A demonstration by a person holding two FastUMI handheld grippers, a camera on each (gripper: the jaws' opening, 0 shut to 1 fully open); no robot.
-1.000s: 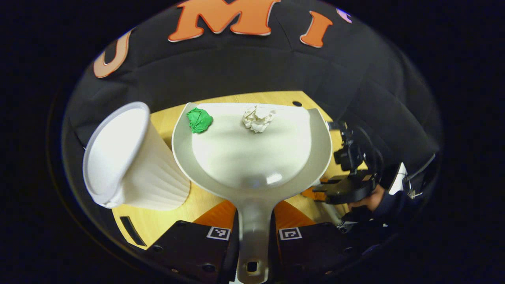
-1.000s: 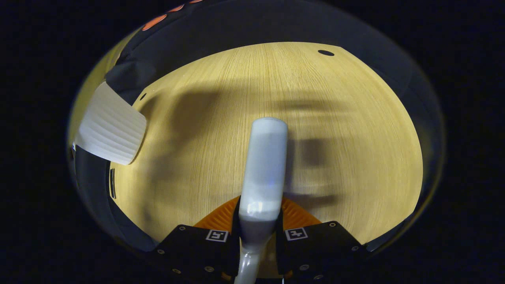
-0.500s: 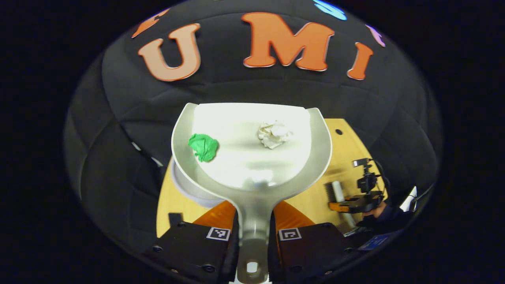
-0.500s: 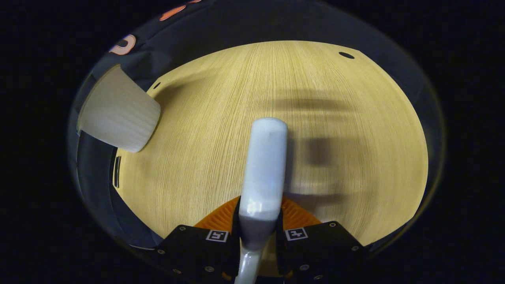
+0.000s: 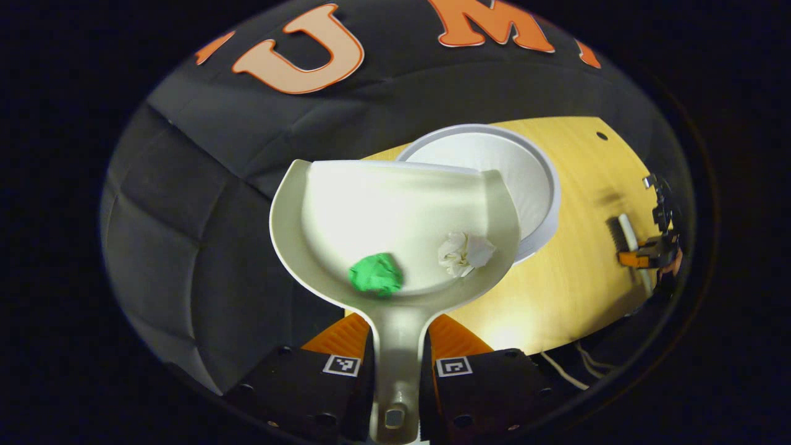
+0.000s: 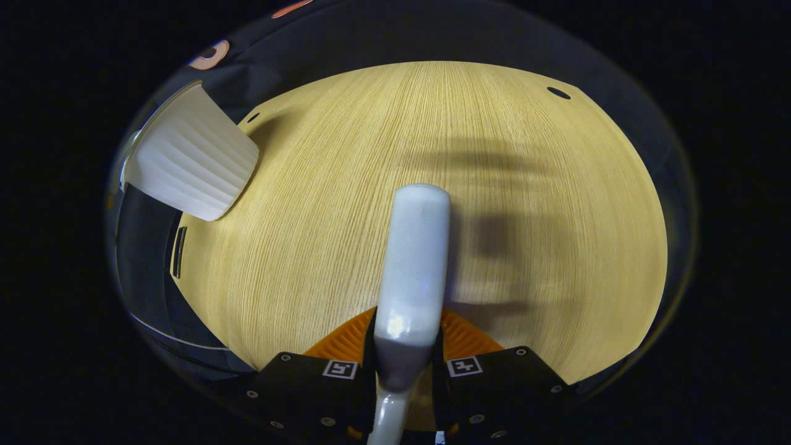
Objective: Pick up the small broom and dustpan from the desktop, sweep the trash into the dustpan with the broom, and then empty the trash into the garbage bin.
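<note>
A pale wooden table stands against the black cloth wall. The left gripper clamps the dustpan; the right gripper clamps the broom.

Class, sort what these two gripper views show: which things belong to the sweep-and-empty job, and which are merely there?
Belong to the job:
- dustpan
- green paper ball
- white paper ball
- garbage bin
- broom
- left gripper
- right gripper

Merely there:
- desktop
- cables at its edge
</note>
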